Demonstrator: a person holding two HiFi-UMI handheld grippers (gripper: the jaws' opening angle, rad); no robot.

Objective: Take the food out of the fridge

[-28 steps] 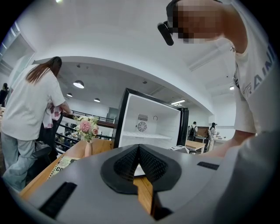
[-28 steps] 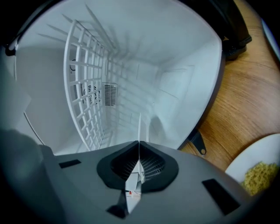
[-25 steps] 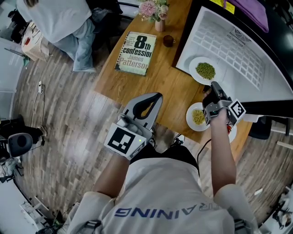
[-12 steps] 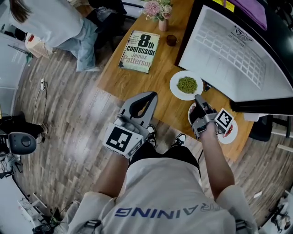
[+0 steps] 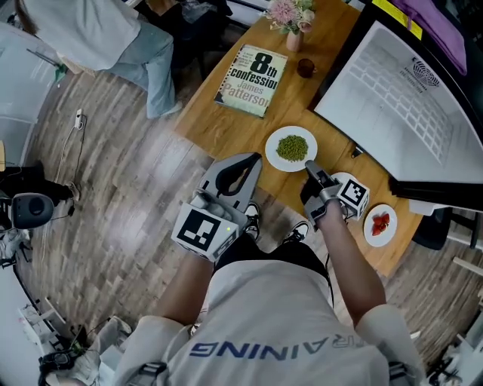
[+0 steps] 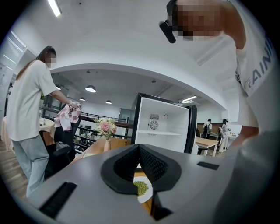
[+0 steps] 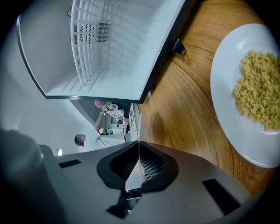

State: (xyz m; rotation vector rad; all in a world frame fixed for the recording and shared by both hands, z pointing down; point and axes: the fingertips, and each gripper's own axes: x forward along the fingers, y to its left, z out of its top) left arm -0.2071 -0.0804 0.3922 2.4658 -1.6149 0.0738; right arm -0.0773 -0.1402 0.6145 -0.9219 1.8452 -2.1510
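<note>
A white plate of green peas [image 5: 291, 148] is over the wooden table [image 5: 226, 128], left of the open white fridge [image 5: 392, 90]. My right gripper [image 5: 309, 166] is shut on the plate's near right rim. In the right gripper view the jaws [image 7: 138, 144] meet, with a thin white edge showing between them. A plate of yellow grains [image 7: 258, 92] lies on the wood beside that gripper; in the head view my right hand hides it. A plate of red tomato pieces [image 5: 379, 224] sits near the table's right end. My left gripper [image 5: 257, 158] hovers shut and empty at the table's near edge, and it also shows the peas [image 6: 141, 188].
A paperback book [image 5: 251, 71], a vase of pink flowers [image 5: 290, 15] and a small dark cup [image 5: 305, 68] sit at the table's far end. A person [image 5: 98, 30] stands on the wood floor at the upper left. The fridge's shelves [image 6: 159, 131] look bare.
The plate of peas has come away from the fridge and moved left over the table, held by my right gripper. The left gripper has shifted slightly.
</note>
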